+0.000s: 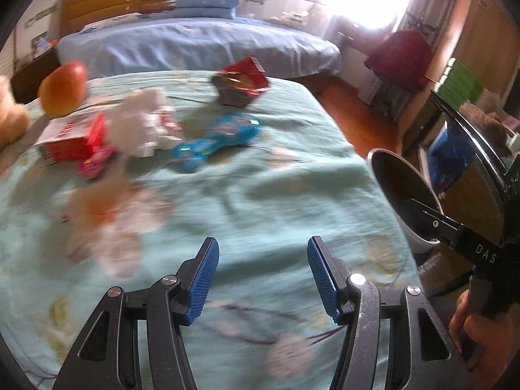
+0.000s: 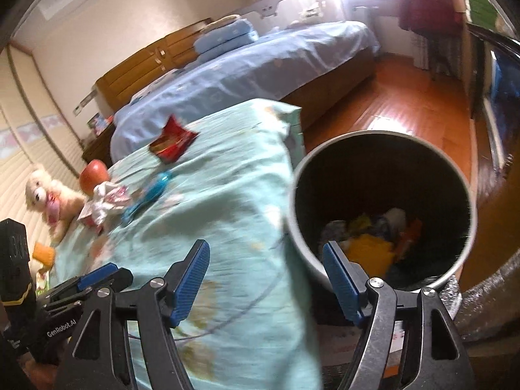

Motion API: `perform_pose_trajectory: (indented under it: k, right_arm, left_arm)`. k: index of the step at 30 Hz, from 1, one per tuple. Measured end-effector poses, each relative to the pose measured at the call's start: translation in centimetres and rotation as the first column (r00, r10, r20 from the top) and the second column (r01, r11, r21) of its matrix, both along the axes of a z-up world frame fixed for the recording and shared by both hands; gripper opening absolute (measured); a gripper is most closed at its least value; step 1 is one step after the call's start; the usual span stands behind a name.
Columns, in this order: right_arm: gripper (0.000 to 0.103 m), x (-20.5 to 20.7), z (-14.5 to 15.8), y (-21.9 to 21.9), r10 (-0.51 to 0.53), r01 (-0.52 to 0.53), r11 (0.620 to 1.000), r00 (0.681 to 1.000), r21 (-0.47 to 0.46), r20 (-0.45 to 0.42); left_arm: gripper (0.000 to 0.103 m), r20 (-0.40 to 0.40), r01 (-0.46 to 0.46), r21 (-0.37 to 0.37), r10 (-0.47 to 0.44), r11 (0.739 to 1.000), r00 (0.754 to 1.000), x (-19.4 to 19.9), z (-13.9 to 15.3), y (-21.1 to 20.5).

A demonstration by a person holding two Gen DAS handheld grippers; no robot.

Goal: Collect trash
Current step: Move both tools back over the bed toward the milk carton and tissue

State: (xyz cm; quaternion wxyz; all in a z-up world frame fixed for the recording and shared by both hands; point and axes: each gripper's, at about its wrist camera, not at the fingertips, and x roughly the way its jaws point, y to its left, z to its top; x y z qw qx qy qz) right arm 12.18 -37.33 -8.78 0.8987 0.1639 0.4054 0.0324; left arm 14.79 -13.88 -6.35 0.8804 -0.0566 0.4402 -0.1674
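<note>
On the teal bedspread (image 1: 260, 195) lie a red snack wrapper (image 1: 241, 81), a blue wrapper (image 1: 214, 141), a crumpled white tissue (image 1: 143, 123) and a red and white carton (image 1: 70, 136). My left gripper (image 1: 263, 247) hovers open over the bedspread, short of them, with nothing between its fingers. My right gripper (image 2: 266, 250) stands open and empty at the bed's edge, beside the rim of a round bin (image 2: 305, 175) that holds yellow and orange scraps. The right view also shows the red wrapper (image 2: 172, 143), the blue wrapper (image 2: 149, 195) and the tissue (image 2: 104, 201).
An apple (image 1: 63, 87) and a cream plush toy (image 2: 45, 195) sit at the bed's far left. A second bed with blue sheets (image 1: 195, 45) stands behind. Wooden floor (image 2: 406, 97) runs to the right of the bin. A hand (image 1: 468, 325) holds the other gripper's handle.
</note>
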Motion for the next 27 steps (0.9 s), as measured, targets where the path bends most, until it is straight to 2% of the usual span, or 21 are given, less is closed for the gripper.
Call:
perform_pose_trajectory:
  k: [10,15,19,27]
  right_arm:
    - [0.073,1.2,0.0,5.8,0.109,-0.109,0.994,0.994,0.013,-0.002]
    - [0.073,1.7,0.0,8.3,0.154,-0.154,0.988,0.988,0.018,-0.002]
    - [0.073,2.1,0.1,10.3,0.193,-0.193,0.981,0.981,0.023,-0.001]
    - [0.073,3.3,0.4,14.1,0.259,-0.259,0.965,0.966,0.036,0.004]
  left_arm:
    - [0.057,-0.004,-0.126,-0.003,0.126,0.992,0.992,-0.2,0.4,6.7]
    - [0.057,-0.006,-0.162,0.030,0.162,0.986,0.987,0.2,0.2,9.7]
    - [0.061,0.005,-0.169,0.071,0.169,0.983,0.986,0.8,0.3,12.1]
    - [0.067,0.024,-0.125,0.170,0.123,0.977,0.992,3.8,0.7,15.8]
